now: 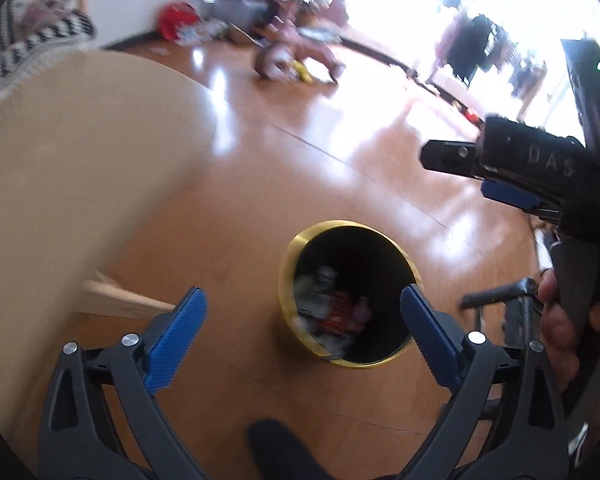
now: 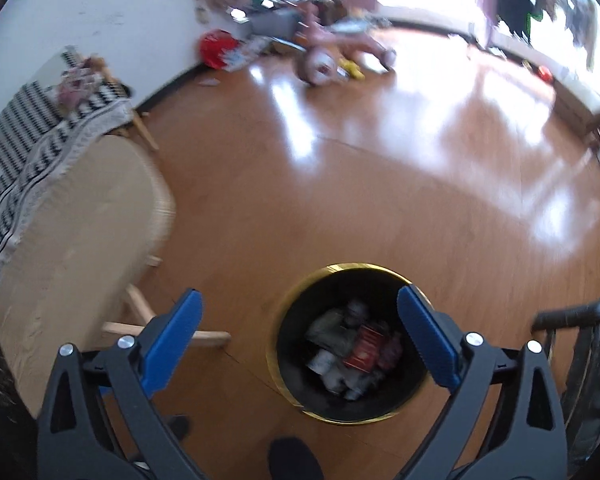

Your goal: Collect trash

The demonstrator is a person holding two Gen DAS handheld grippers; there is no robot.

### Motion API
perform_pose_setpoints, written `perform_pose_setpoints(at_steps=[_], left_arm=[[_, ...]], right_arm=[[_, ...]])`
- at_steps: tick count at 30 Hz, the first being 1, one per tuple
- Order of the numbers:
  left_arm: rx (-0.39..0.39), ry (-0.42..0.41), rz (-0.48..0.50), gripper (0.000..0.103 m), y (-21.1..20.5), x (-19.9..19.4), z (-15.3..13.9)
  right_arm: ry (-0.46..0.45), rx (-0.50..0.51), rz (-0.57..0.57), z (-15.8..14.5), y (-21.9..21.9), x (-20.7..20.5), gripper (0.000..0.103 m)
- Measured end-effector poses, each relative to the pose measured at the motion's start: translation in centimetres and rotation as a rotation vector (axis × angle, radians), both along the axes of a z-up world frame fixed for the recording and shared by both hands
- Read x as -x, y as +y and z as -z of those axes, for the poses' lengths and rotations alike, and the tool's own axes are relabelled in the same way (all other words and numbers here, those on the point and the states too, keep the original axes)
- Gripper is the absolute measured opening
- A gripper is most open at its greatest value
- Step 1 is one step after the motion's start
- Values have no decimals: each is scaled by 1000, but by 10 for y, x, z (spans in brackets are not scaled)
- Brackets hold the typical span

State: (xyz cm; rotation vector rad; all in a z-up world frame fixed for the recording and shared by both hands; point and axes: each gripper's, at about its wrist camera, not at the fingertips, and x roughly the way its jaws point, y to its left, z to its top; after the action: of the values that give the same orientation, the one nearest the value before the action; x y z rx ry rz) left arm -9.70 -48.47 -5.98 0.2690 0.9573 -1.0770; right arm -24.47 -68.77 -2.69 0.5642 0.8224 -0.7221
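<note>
glossy wooden floor point(image 2: 340, 208), white wall point(image 2: 120, 12), pale table point(image 1: 60, 160), bright windows point(image 1: 420, 8)

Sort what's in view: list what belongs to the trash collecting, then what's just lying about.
Job:
bin
trash inside it
left gripper, open and empty
right gripper, open and empty

Lying about:
table
striped cloth
tricycle
red object by the wall
</note>
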Motion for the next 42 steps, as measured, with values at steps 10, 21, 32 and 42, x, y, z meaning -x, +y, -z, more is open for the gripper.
perform_pose_setpoints(at_steps=[10,21,32,42], left_arm=[[-83,-286,-444,96,265,-110,-71],[-79,-324,-865,96,463,-134,-86],[-53,-240,-961,96,513,-151,-71],[-44,-231,-967,96,513,-149,-70]], right_arm=[[-120,144,-408,-64,185,-119,96],[-168,228,-757,-76,388,-219,96],[-110,314,-887,-46,460,-247,96],[-109,296,-874,-44,451,-240,96]])
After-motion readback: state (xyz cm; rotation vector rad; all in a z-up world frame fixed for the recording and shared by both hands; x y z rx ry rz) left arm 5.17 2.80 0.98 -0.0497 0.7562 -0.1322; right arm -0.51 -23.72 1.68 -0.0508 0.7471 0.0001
